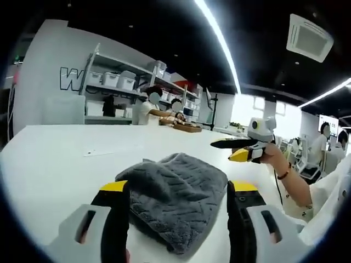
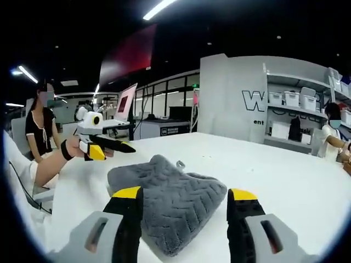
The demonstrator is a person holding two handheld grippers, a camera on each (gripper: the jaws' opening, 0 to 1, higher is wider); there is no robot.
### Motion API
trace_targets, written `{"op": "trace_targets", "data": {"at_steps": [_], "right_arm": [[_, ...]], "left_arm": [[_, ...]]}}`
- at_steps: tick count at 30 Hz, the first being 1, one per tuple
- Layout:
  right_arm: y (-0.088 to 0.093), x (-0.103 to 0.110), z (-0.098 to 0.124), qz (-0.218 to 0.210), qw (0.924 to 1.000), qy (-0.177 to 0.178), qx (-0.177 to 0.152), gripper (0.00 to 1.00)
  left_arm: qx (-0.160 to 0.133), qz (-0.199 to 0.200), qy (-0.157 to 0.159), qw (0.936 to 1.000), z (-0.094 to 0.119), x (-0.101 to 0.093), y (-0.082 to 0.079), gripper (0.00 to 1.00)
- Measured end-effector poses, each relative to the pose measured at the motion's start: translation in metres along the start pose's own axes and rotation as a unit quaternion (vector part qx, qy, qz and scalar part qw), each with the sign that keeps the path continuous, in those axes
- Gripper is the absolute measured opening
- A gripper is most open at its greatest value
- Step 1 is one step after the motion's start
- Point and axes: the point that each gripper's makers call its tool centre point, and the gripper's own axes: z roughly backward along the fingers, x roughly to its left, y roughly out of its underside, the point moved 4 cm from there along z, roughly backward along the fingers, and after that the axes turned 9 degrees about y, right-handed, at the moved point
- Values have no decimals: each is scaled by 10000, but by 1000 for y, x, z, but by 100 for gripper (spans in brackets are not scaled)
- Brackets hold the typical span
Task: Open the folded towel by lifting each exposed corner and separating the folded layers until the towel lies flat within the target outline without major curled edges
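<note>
On back wall [image 2: 230, 93]: "W" lettering; grey towel [image 1: 175, 192] folded.

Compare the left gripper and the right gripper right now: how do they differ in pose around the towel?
In the left gripper view, the left gripper has its jaws wide apart with the grey towel between them, while the right gripper hangs above the white table beyond the towel, jaws close together. In the right gripper view, the right gripper's own jaws straddle the towel too, and the left gripper is seen raised off to the side. Both have yellow-tipped black jaws, and neither grips the towel.
</note>
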Motion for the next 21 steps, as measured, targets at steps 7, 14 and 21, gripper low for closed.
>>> {"op": "trace_targets", "data": {"at_steps": [7, 14, 21], "right_arm": [[6, -1, -6, -47, 10000, 31, 55, 60], [11, 1, -9, -6, 9999, 54, 153, 60], [11, 1, -15, -41, 9997, 115, 192, 60]], "left_arm": [[40, 61, -80, 9999, -3, 3, 6, 68], [19, 162, -168, 9997, -5, 9, 9, 67], [-113, 267, -171, 9994, -5, 13, 5, 67]]}}
